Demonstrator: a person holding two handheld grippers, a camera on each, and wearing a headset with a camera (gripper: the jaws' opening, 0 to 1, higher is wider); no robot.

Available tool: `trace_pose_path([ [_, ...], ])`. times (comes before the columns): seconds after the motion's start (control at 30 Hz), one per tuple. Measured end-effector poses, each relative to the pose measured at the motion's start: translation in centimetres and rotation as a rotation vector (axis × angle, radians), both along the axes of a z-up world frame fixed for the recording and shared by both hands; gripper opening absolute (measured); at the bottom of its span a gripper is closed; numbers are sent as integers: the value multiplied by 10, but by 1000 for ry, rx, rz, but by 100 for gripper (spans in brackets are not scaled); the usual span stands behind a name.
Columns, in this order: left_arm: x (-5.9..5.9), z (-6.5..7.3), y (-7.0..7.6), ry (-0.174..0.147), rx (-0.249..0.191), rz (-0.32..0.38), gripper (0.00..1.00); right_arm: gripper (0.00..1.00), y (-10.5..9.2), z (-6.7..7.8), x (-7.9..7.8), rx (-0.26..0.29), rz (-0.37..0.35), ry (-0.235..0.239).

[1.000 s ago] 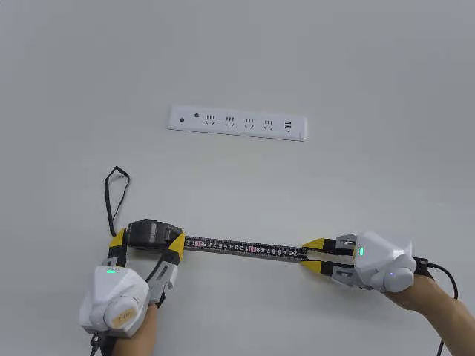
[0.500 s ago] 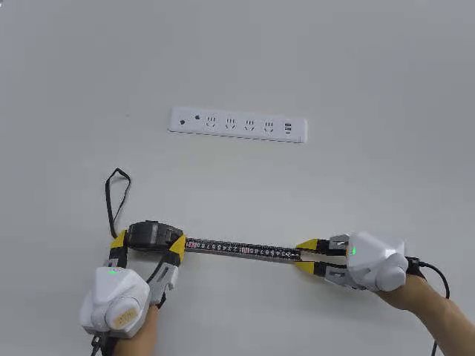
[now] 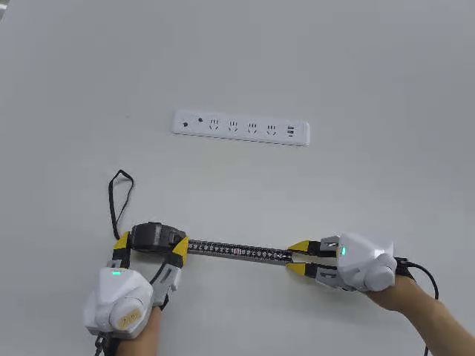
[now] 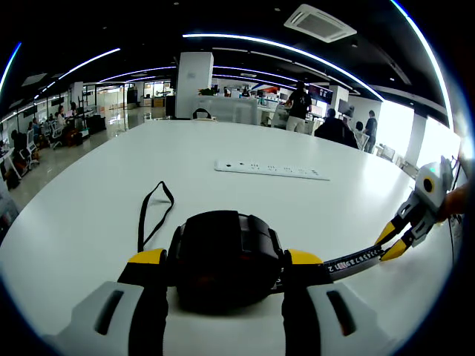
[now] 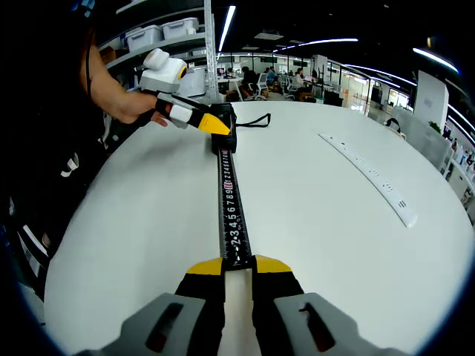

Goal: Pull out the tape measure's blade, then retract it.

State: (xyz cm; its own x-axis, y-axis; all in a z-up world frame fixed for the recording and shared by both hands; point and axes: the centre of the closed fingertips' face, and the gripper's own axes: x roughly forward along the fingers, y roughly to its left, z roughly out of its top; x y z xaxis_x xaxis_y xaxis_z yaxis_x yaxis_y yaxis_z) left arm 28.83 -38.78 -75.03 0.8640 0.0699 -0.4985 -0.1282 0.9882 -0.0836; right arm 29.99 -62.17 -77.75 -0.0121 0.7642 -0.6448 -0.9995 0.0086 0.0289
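Note:
The black tape measure (image 3: 154, 236) lies on the white table, and my left gripper (image 3: 151, 245) is shut on its body from the near side. In the left gripper view the case (image 4: 226, 252) sits between the yellow-tipped fingers (image 4: 147, 258). Its blade (image 3: 237, 251) runs out to the right, flat along the table. My right gripper (image 3: 297, 257) is shut on the blade's end. The right gripper view has the numbered blade (image 5: 231, 215) leading from my gripper (image 5: 237, 265) to the case (image 5: 225, 130). A black wrist strap (image 3: 115, 200) trails from the case.
A white power strip (image 3: 241, 127) lies farther back on the table, also seen in the left gripper view (image 4: 271, 170) and as a long white strip (image 5: 371, 178) in the right gripper view. Around it the white table (image 3: 356, 185) is bare. People and desks stand far behind.
My right gripper has moved left toward the case with the blade's end in it, so less blade is out. The left gripper and case have stayed put.

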Motion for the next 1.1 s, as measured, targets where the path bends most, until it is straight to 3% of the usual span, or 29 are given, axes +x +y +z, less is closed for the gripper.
trace_pose_path([
  [0.73, 0, 2, -1, 5, 1, -3, 59, 11, 23, 0, -2, 6, -5, 14],
  [1.1, 0, 0, 1, 5, 1, -3, 59, 11, 45, 2, -4, 24, 3, 13],
])
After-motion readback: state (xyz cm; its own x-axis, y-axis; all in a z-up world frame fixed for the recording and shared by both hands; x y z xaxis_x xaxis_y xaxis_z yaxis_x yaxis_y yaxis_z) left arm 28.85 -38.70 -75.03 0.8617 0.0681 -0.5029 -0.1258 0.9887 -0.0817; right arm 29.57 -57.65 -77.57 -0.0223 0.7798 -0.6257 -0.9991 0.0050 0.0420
